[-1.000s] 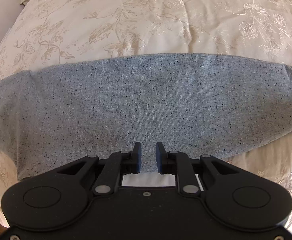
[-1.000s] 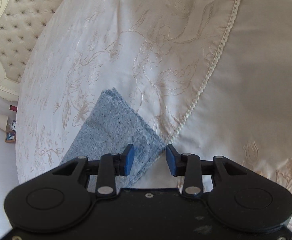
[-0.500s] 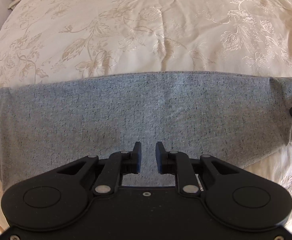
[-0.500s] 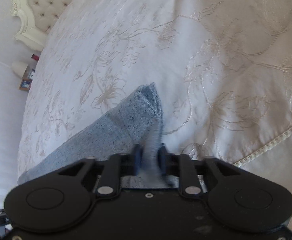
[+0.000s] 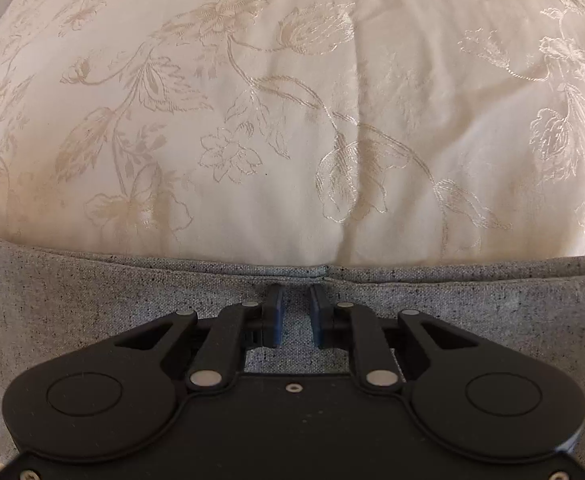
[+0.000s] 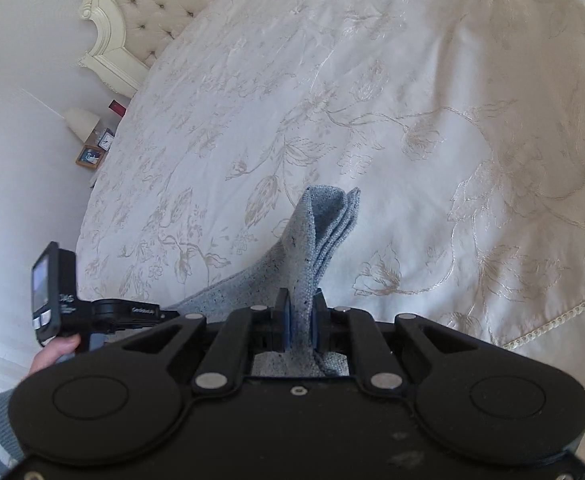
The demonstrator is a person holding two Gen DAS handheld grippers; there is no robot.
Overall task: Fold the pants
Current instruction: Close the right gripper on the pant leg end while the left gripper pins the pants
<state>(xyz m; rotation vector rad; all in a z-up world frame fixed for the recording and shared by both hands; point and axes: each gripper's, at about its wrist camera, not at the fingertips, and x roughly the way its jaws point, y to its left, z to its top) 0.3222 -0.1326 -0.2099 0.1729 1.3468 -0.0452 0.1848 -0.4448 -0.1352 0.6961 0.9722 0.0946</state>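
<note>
on my feed the grey pants (image 5: pixel 92 320) lay flat on the cream floral bedspread (image 5: pixel 292 120), running as a band across the bottom of the left wrist view, both ends cut off by the frame so i could not see how far the cloth reached. the left gripper (image 5: pixel 295 312) pointed steeply down over that band, close to its far edge, where a small seam notch showed just ahead of the tips. its jaws were closing, with a narrow gap left between the blue pads (image 5: pixel 277 316); grey fabric showed through that gap, but i could not tell whether the pads touched the cloth or hung just above it. in the right wrist view the right gripper (image 6: pixel 301 320) had its pads pressed tight on a bunched end of the pants (image 6: pixel 324 220), which stood up past the tips in several folded layers, raised off the bedspread (image 6: pixel 412 100). the rest of that cloth dropped away to the left behind the gripper body, mostly hidden. at the left edge i made out the other tool's small screen, a hand (image 6: pixel 54 350) and a striped sleeve, partly cut off. a tufted headboard (image 6: pixel 152 4) sat far off.
</note>
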